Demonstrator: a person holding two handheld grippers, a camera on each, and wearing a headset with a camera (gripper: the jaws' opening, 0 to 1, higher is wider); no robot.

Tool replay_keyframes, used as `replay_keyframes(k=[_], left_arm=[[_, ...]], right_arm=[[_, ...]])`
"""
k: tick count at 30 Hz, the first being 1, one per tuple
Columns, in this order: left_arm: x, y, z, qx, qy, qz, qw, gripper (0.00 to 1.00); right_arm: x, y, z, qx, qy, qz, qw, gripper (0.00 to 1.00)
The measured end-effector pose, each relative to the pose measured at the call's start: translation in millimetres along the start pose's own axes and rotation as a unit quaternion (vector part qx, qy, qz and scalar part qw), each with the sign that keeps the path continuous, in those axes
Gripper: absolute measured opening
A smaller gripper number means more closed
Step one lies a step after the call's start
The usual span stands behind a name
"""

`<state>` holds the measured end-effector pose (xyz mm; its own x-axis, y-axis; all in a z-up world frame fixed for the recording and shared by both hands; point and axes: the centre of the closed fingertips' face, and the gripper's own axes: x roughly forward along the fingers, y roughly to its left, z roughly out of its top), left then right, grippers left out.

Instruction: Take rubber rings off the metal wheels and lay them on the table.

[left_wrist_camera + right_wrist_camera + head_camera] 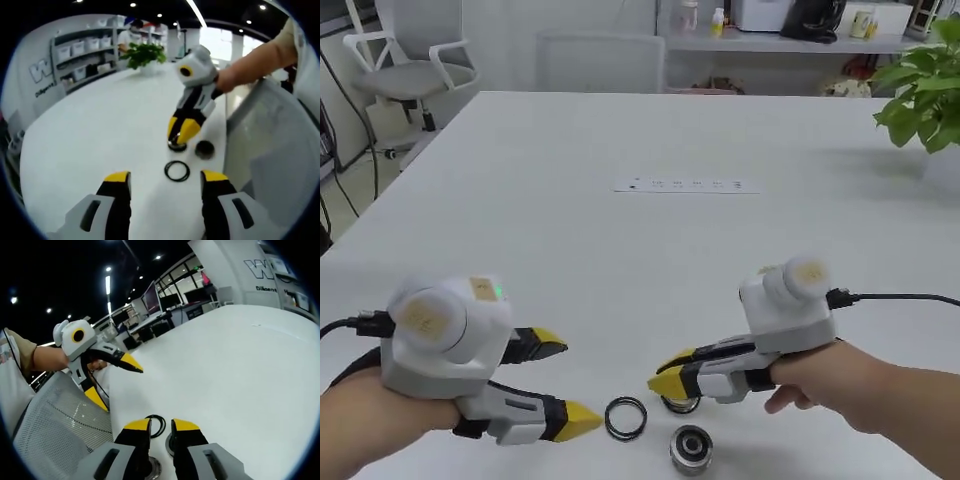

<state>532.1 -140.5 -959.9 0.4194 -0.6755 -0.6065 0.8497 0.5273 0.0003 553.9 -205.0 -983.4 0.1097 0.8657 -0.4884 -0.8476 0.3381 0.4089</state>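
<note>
Closest in, a wheel [691, 448] stood just off the table's [620, 240] near edge, and a loose ring [625, 418] lay flat beside it on the left. Left gripper [565, 382], jaws spread wide, hung just left of the ring. Right gripper [662, 378], jaws nearly pressed together, had its tips on a second wheel [682, 404] behind the first; whether they pinched anything there was unclear. Beyond ran open tabletop up to a paper strip [686, 185]. A plant [925, 95] overhung the far right corner.

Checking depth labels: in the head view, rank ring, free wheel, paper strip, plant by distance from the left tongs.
1. Ring, right beside the left tongs.
2. Free wheel, further right.
3. Paper strip, mid-table.
4. Plant, far right.
</note>
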Motion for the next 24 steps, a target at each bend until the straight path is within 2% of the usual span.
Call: replay_keyframes(k=[10, 16, 24], left_arm=[[15.7, -1.1, 8.4, 0.001, 0.002, -0.011, 0.9999, 0.55], [28.7, -1.3, 12.4, -0.003, 0.003, -0.016, 0.9999, 0.53], [44.2, -6.1, 16.1, 0.007, 0.010, -0.027, 0.9996, 0.53]], right_arm=[[-20.9, -16.8, -1.0, 0.005, -0.018, -0.026, 0.9995, 0.18], [-29.3, -24.5, -9.9, 0.003, -0.015, -0.038, 0.9992, 0.19], [-34.9, -28.2, -22.2, -0.002, -0.007, -0.044, 0.9990, 0.20]])
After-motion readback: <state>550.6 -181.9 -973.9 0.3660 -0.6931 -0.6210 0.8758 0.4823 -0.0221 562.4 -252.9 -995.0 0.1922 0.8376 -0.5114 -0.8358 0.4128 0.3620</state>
